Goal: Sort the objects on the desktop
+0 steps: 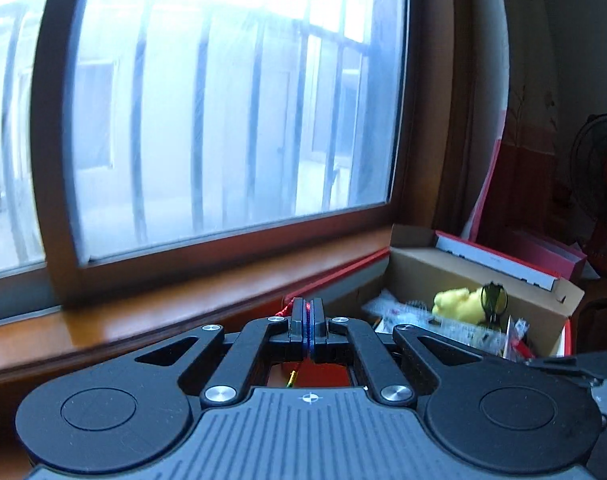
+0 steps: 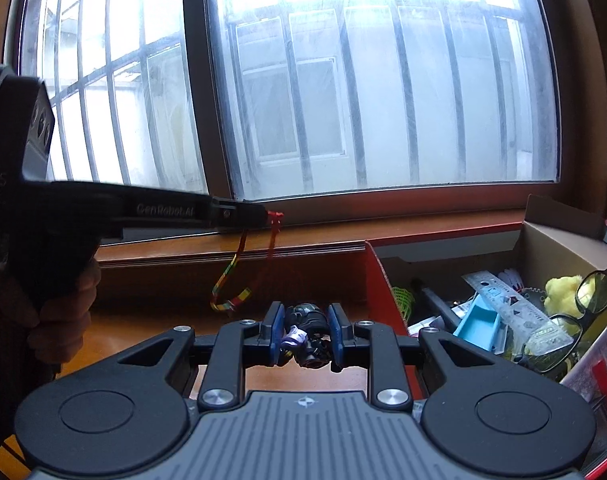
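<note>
Between the blue pads of the right gripper (image 2: 306, 330) sits a small dark toy figure (image 2: 309, 336), pinched from both sides, with a scrap of pale purple on its left flank; what kind of figure it is stays hard to make out, since the fingers cover most of it. It is held up in the air above the orange-brown desk (image 2: 143, 328), just short of the wooden window sill (image 2: 231, 250).

Off to that gripper's left and somewhat higher, the left gripper (image 2: 263, 213) reaches in sideways, a hand (image 2: 59, 308) wrapped round its black grip. Its fingertips are pressed together on a red cord (image 2: 272, 236), and from the same pinch hangs a braided strap (image 2: 228, 284) in yellow, green and red, looping down toward the desk. In the left wrist view the two fingers of the left gripper (image 1: 308, 322) meet with only a thin blue line between the pads, and a bit of the red cord (image 1: 288, 307) peeps out on their left side.

To the right of both grippers stands an open cardboard box (image 2: 551, 244), already holding a jumble: a yellow plush toy (image 2: 561, 290), a pair of dark-framed glasses (image 2: 563, 328) lying on top, a clear ruler (image 2: 507, 300), and a light blue tray (image 2: 481, 322). From the left gripper the same cardboard box (image 1: 455, 276) lies ahead and to the right, with the yellow plush toy (image 1: 457, 302) inside.
</note>
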`<state>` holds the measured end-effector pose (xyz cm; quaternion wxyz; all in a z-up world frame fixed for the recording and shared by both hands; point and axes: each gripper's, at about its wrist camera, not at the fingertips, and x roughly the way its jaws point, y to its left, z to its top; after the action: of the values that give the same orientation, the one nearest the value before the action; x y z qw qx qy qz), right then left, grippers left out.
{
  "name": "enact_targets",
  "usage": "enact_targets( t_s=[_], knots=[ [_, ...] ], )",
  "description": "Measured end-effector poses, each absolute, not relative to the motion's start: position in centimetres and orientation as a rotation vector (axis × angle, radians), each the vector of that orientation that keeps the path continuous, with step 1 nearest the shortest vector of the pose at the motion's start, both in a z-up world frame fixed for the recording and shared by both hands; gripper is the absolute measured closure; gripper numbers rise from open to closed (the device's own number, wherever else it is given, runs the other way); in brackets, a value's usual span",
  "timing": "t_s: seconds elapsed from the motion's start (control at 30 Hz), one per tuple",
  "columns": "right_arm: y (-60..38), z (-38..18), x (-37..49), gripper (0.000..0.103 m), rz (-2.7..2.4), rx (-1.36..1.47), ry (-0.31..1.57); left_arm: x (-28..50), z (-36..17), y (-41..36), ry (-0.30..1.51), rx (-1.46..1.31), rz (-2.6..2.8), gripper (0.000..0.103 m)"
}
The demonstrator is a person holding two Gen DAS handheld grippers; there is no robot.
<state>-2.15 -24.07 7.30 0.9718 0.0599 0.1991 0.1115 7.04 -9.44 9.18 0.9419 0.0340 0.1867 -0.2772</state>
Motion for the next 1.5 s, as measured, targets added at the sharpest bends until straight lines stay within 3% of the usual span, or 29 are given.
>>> enact_targets(
  t_s=[0.5, 1.17, 1.3, 1.43, 1.5],
  knots=[
    [-31.1, 8.8, -2.9, 0.077, 0.164, 0.110, 0.339, 9.6, 12.4, -19.8, 0.264, 0.115, -0.617, 0.100],
    [-41.0, 8.6, 0.4, 0.077, 0.090, 0.110, 0.308, 16.6, 6.9, -25.2, 0.428, 0.088, -0.525, 0.097],
    [-41.8, 8.1, 2.4, 0.077, 0.090, 0.113, 0.323, 17.0, 6.0, -24.2, 0.462, 0.075, -0.493, 0.090],
    [-42.2, 7.7, 4.0, 0.077, 0.081, 0.102, 0.330, 17.0, 5.3, -23.4, 0.485, 0.062, -0.474, 0.060],
    [-41.8, 7.7, 4.4, 0.077, 0.071, 0.094, 0.335, 16.8, 5.0, -23.0, 0.489, 0.060, -0.465, 0.052]
  ],
)
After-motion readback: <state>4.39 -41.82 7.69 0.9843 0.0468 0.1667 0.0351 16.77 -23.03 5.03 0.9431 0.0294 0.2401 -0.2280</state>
